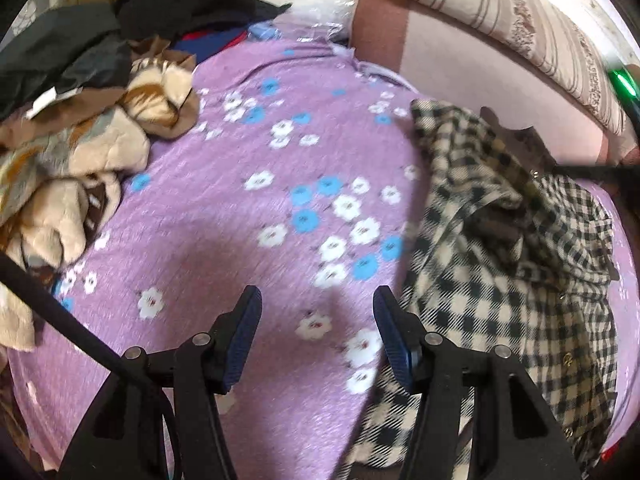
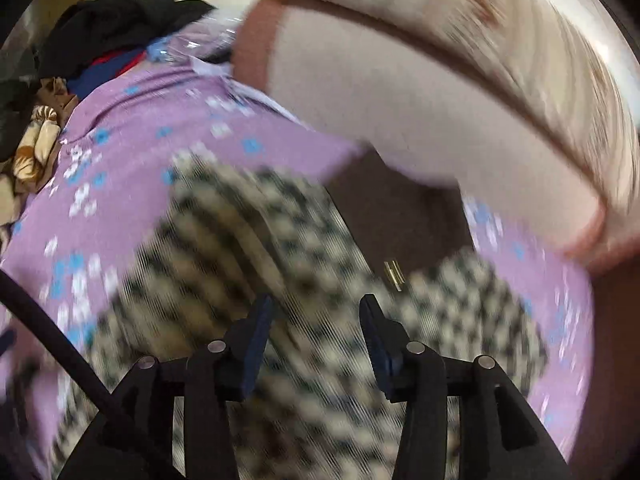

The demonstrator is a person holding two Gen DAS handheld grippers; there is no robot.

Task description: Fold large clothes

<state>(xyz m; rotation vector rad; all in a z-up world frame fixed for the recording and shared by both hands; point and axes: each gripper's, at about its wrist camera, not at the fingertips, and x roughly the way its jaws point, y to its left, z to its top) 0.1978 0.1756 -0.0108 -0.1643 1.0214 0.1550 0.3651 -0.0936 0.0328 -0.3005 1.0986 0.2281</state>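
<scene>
Garment: checked shirt [image 1: 500, 280], black and cream, lies crumpled on the purple flowered bedsheet [image 1: 240, 216], filling the right half of the left wrist view and the lower centre of the right wrist view [image 2: 256, 248], where it is blurred.
Left gripper [image 1: 316, 304]: jaws apart over bare sheet, nothing between them; shirt just right of its right finger.
Right gripper [image 2: 316, 312]: jaws apart above the shirt, no cloth pinched.
Upper left: heap of dark clothes [image 1: 180, 4] and a tan patterned blanket [image 1: 80, 152].
Upper right: striped pillow [image 1: 520, 20].
</scene>
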